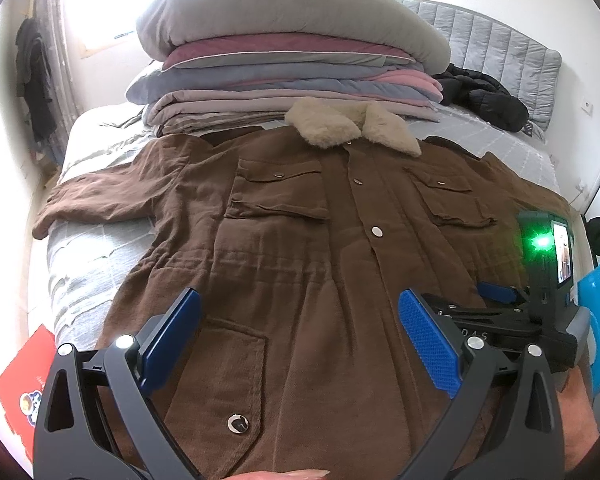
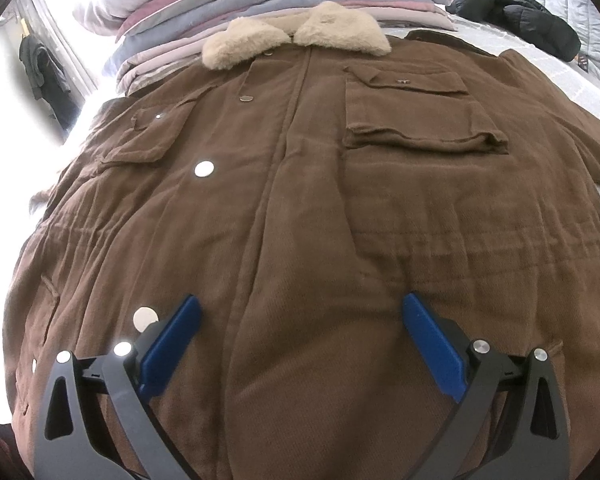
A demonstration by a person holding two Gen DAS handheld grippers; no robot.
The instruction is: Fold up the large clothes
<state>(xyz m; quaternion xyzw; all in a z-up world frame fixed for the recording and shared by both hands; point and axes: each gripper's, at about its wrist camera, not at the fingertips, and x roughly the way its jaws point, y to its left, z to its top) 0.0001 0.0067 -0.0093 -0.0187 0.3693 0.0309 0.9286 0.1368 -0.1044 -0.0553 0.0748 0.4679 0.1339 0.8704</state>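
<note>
The brown corduroy-like coat with a cream fleece collar [image 1: 300, 216] lies front-up and spread flat on the grey-striped bed [image 1: 84, 240], collar toward the stack of folded quilts in grey, pink and mauve [image 1: 284, 64], hem toward the person. No fold looks started; both sleeves are out to the sides.

Risks, judged from here:
- Thick padded fabric. A shallow pinch probably takes only the top layer, so the front panel lifts and the back stays down, giving a skewed fold.
- Metal snap buttons [image 1: 377, 231] and the bulky flap pockets [image 1: 278, 194] sit on the likely fold lines; pads landing on a snap could slip.
- The left sleeve [image 1: 100, 204] hangs near the bed edge and could slide off once the body is pulled.
- The collar touches the quilt stack; dragging the coat that way could bunch it or nudge the stack.
- The two tools are close together, so they could clash if both close in on the hem centre.

Pose: left gripper [image 1: 300, 340] hovers over the lower hem area, angled forward and down, jaws spread wide, holding nothing. Right gripper [image 2: 300, 344] is low over the right lower panel, jaws likewise released and empty. In the left view it sits just beside the left gripper's right finger, green light on.
</note>
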